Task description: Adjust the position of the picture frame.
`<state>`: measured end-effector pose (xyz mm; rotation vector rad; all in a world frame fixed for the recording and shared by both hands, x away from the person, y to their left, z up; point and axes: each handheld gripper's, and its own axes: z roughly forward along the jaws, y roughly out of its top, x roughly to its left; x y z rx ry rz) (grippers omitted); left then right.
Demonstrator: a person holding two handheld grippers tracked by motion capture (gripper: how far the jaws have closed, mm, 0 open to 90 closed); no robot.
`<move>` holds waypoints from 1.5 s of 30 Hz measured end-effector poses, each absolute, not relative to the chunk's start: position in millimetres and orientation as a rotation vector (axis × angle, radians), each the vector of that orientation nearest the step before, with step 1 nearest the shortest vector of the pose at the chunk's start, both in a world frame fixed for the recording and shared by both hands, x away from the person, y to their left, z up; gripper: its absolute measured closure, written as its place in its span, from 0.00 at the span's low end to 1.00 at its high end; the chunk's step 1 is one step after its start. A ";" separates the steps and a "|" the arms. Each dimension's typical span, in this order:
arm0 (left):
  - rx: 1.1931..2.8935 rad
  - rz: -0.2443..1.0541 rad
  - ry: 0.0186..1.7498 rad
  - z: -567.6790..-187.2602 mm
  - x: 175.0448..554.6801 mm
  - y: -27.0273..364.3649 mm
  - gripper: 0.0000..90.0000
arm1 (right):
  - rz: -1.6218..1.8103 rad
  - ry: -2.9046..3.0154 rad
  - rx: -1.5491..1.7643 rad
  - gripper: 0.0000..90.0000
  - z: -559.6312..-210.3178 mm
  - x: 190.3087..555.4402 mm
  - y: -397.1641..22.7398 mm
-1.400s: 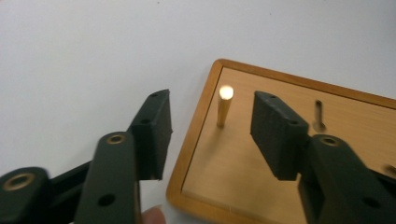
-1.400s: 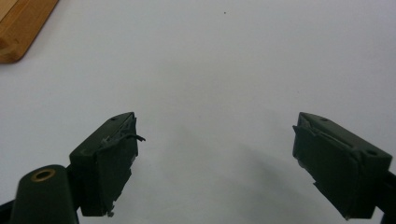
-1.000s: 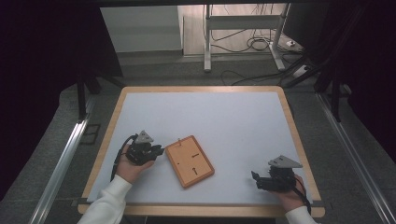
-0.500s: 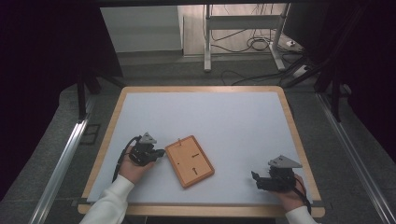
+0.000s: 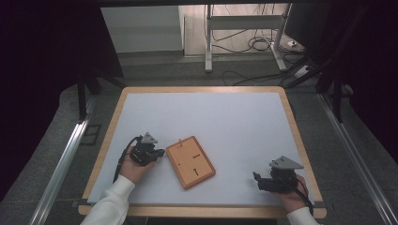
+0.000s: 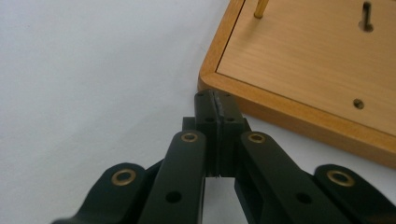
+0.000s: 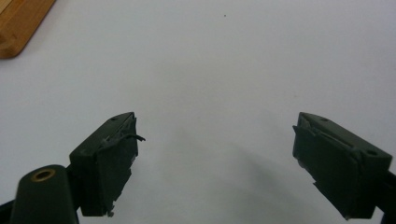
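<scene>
Wooden board (image 5: 190, 162): lay flat on the white surface (image 5: 225, 122), near-left of the middle, turned a bit askew. Raised rim, a brass peg (image 6: 259, 8) standing near one edge, a slot and a small hole in the panel.
Left hand-held gripper (image 5: 158, 153): jaws pressed together on nothing, tips just beside the board's left corner. In the left gripper view (image 6: 216, 99) they sat right at the rim, maybe touching, couldn't really tell.
Right hand-held gripper (image 5: 256, 178): parked near the right front edge, well apart from the board, jaws spread wide over bare surface (image 7: 215, 140).
Step in hand: looked to me like the closed left tip was lined up to nudge or square the board, not to grab it.
Next move: probably a gentle push on that corner, or parting the jaws to pinch the rim. The right one would have to come across to steady the far side.
</scene>
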<state>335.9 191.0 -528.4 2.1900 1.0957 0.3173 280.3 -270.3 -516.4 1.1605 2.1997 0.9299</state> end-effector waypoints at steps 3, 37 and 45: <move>2.207 0.319 1.080 -530.3 335.3 186.9 1.00 | 0.924 2.201 1.157 0.16 -516.5 280.2 -269.9; 2.162 0.275 1.105 -534.1 377.9 163.2 1.00 | 0.930 2.199 1.158 0.16 -515.9 279.8 -269.0; 2.170 0.269 1.083 -533.7 390.1 156.4 1.00 | 0.923 2.203 1.156 0.16 -517.5 279.8 -268.2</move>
